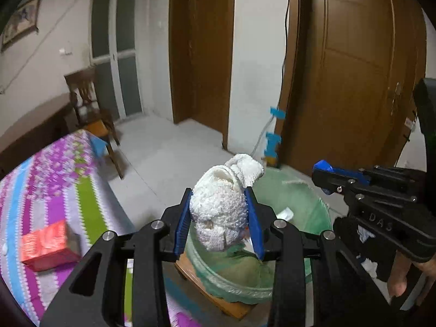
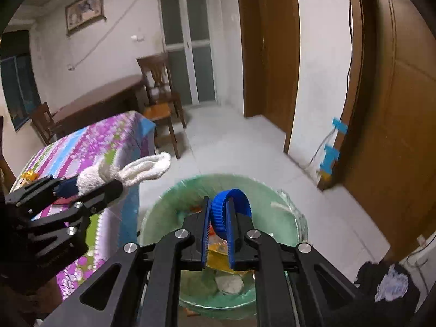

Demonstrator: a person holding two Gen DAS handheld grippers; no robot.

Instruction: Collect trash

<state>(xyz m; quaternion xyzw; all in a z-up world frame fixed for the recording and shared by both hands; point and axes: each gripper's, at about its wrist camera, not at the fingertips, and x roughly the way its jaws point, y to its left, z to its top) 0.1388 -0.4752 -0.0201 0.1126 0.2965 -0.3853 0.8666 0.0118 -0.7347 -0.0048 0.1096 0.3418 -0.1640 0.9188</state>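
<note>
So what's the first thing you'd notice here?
Probably the fluffy white cloth bundle squeezed in the left gripper, right above the green-lined trash bin. Next, the ridged blue bottle cap pinched in the right gripper over the same bin. The bright purple striped tablecloth stands out on the left.

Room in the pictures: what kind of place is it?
Probably a room in someone's home, maybe a dining room. There are wooden doors, a chair beside a dark table, a framed picture on the wall, and a lined bin.
</note>
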